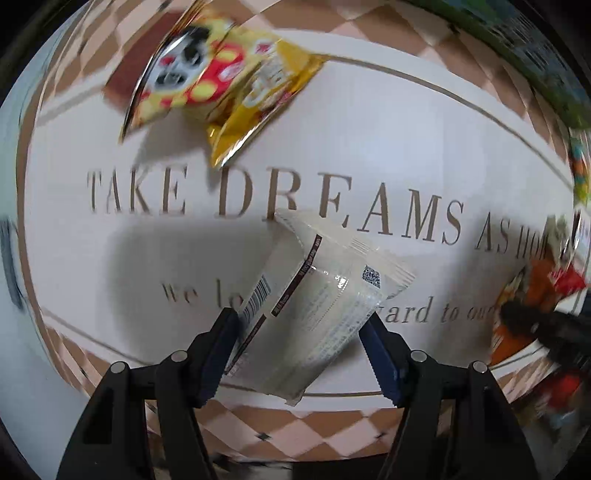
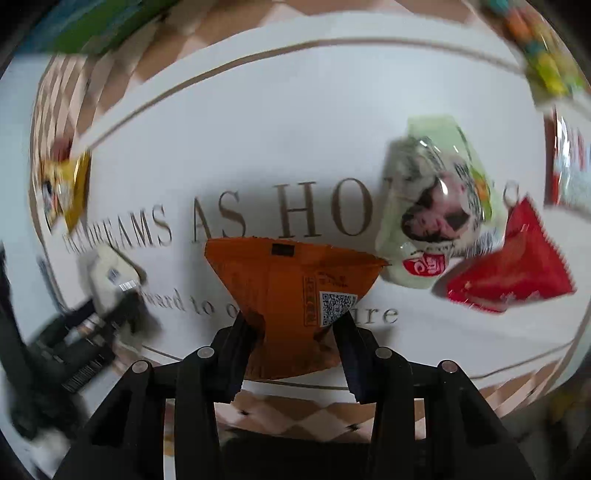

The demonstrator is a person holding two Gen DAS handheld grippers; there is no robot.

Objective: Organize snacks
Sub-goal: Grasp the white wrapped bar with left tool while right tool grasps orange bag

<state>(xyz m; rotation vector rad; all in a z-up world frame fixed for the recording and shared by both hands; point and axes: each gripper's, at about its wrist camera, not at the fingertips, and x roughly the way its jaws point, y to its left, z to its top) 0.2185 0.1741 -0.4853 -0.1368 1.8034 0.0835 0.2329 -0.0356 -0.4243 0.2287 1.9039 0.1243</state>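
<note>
A white snack packet (image 1: 325, 288) with a barcode lies on the white mat. My left gripper (image 1: 301, 325) points down over its near end, and both dark pads press its sides. The right wrist view shows an orange snack packet (image 2: 291, 269) with a QR code. Its near end is pinched narrow between the fingers of my right gripper (image 2: 295, 325). Each wrist view catches the other gripper blurred at its edge: the right one (image 1: 535, 328) with the orange packet (image 1: 524, 291), and the left one (image 2: 110, 306) with the white packet (image 2: 110, 273).
The white mat (image 1: 369, 147) carries brown lettering and a checkered border. Yellow snack bags (image 1: 221, 85) lie at its far left. A pale green packet (image 2: 436, 206) and a red packet (image 2: 517, 266) lie right of the orange one. A colourful candy bag (image 2: 543, 55) and a green box (image 2: 92, 29) sit at the far edge.
</note>
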